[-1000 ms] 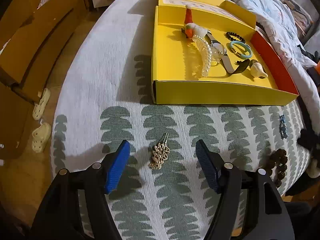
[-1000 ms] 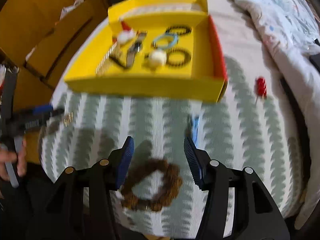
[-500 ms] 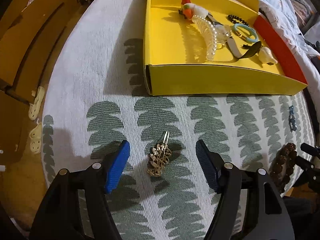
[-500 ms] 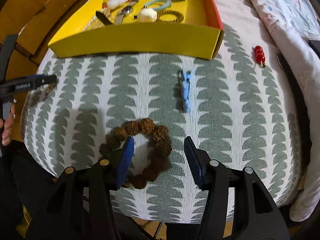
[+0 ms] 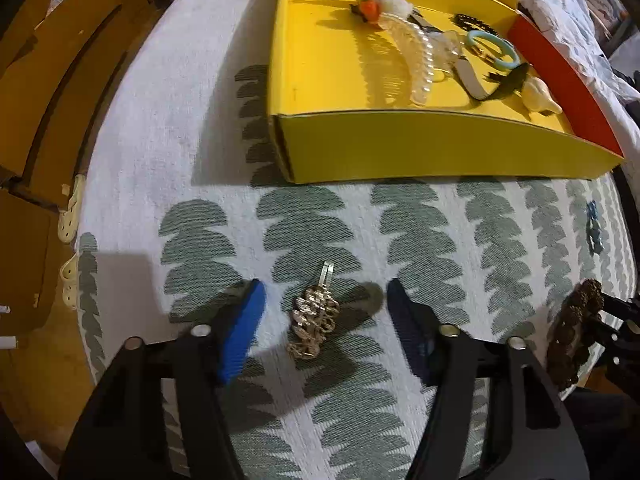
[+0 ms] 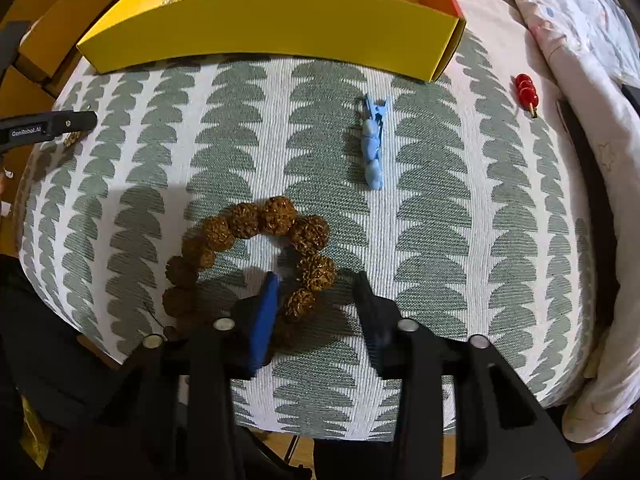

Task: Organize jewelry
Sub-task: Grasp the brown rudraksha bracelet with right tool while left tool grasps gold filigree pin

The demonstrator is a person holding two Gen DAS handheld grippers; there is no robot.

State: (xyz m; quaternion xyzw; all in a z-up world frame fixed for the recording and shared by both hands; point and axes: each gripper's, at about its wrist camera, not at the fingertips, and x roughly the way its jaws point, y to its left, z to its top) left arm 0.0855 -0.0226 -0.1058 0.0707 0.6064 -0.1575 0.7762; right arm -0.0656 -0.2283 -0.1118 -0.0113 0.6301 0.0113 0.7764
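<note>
Since 0.5 s ago I've dropped both grippers closer | left gripper (image 5: 322, 320) spread, gold hair clip (image 5: 314, 326) lying between its fingers, lower centre | right gripper (image 6: 316, 306) spread, straddling brown bead bracelet (image 6: 256, 256)'s near-right beads | yellow box (image 5: 400, 152) upper frame.

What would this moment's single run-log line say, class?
left gripper: open, straddling gold hair clip | right gripper: open, straddling brown bead bracelet side | yellow tray: awaiting both

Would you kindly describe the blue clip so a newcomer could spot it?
Start at the yellow box on the leaf-patterned cloth. In front of its right end lies the blue clip, slim and pale blue, unlike the chunky brown bead bracelet nearer the right gripper.
</note>
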